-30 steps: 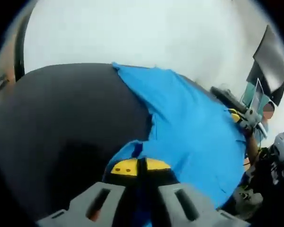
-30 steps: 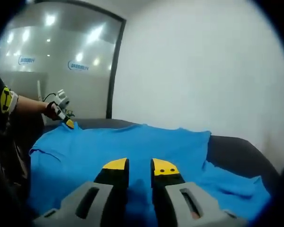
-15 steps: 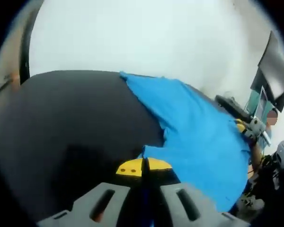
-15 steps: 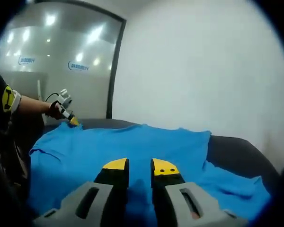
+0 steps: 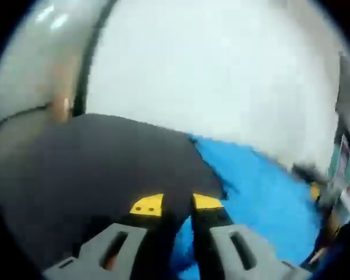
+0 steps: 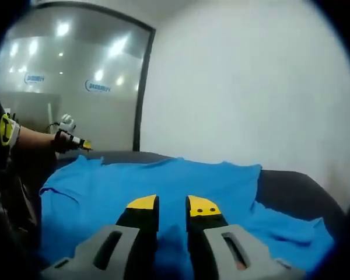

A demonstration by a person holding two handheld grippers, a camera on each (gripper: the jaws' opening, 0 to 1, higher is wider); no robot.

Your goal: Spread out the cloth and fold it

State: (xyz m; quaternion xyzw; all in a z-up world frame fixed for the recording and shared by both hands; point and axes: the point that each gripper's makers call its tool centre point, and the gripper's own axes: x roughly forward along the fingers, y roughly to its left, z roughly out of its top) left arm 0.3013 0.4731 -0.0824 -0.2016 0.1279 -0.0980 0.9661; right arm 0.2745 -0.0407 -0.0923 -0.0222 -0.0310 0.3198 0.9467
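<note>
A blue cloth point(image 6: 163, 181) lies spread over a dark table point(image 6: 291, 186). My right gripper point(image 6: 172, 205) sits low at the cloth's near edge. Its yellow-tipped jaws stand a narrow gap apart with blue fabric between them, so it looks shut on the cloth. In the left gripper view, which is blurred, my left gripper point(image 5: 177, 204) has its jaws parted. A fold of the cloth point(image 5: 262, 192) lies under and to the right of them, over the table point(image 5: 93, 169). In the right gripper view the left gripper point(image 6: 76, 143) hovers just above the cloth's far left corner.
A white wall point(image 6: 239, 87) rises behind the table, and a glass partition point(image 6: 70, 76) stands at its left. A person's arm point(image 6: 29, 140) reaches in from the left. The blurred right gripper point(image 5: 315, 188) shows at the cloth's far edge.
My left gripper's jaws were shut on the cloth's corner and now stand apart. It has lifted off that corner and its view has swung. The right gripper and the cloth around it have not moved.
</note>
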